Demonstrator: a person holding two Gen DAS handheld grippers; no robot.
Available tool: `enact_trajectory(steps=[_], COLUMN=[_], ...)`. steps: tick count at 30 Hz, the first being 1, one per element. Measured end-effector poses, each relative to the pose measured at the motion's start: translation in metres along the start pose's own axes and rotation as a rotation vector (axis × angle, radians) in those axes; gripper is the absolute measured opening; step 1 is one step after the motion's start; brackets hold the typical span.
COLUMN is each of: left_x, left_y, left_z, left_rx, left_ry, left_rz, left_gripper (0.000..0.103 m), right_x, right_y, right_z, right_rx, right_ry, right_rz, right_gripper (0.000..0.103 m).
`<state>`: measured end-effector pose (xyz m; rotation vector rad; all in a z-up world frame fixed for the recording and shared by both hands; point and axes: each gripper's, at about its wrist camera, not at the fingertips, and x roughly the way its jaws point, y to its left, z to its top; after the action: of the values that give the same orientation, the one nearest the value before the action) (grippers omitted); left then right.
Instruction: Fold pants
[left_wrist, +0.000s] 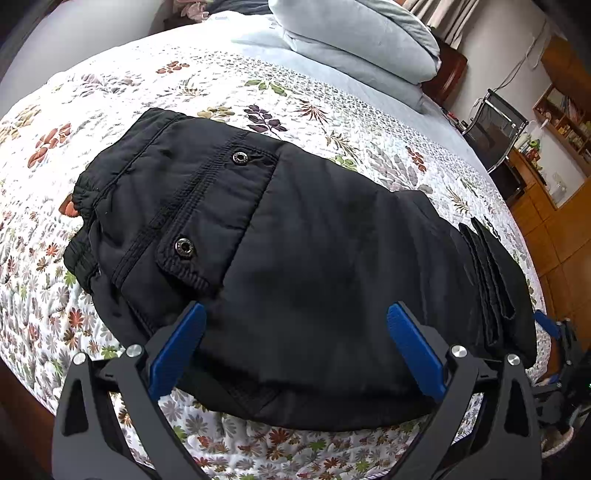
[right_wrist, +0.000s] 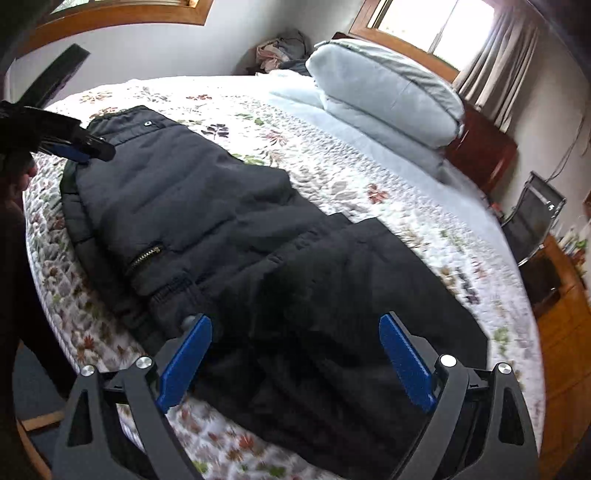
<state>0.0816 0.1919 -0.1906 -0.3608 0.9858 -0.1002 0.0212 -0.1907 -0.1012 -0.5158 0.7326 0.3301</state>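
One pair of black padded pants (left_wrist: 295, 258) lies folded on the floral quilt (left_wrist: 221, 85) of the bed, filling the middle of both views. Two grippers are present: the left gripper (left_wrist: 295, 343) spreads its blue fingers wide at the bottom of its own frame, above the near edge of the pants and holding nothing; the right gripper (right_wrist: 295, 354) is likewise spread wide over the dark fabric, empty. Two metal snaps (left_wrist: 240, 158) on a pocket flap show in the left wrist view; only one is visible at the upper left of the right wrist view. That right view alone shows a brass zipper (right_wrist: 146, 256) at centre left and two windows (right_wrist: 436, 26) along the top. Two stacked pale blue pillows (right_wrist: 384, 88) sit at the upper right of each frame.
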Motion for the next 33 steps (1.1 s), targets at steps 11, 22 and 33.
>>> enact_trajectory(steps=[11,22,33], left_x=[0.0,0.003,-0.005], left_y=[0.009,0.01,0.011], left_z=[0.003,0.004,0.003], left_rx=[-0.043,-0.039,-0.057], left_ry=[-0.011,-0.017,-0.016], left_rz=[-0.025,-0.025,-0.013], left_gripper=[0.1,0.1,0.1], right_x=[0.042,0.015,-0.003], right_y=[-0.056,-0.058,-0.057], right_z=[0.011,0.01,-0.012], right_rx=[0.315,0.366,0.52], right_ry=[0.035,0.011,0.018], right_rz=[0.269,0.486,0.666], right_gripper=[0.059,0.016,0.051])
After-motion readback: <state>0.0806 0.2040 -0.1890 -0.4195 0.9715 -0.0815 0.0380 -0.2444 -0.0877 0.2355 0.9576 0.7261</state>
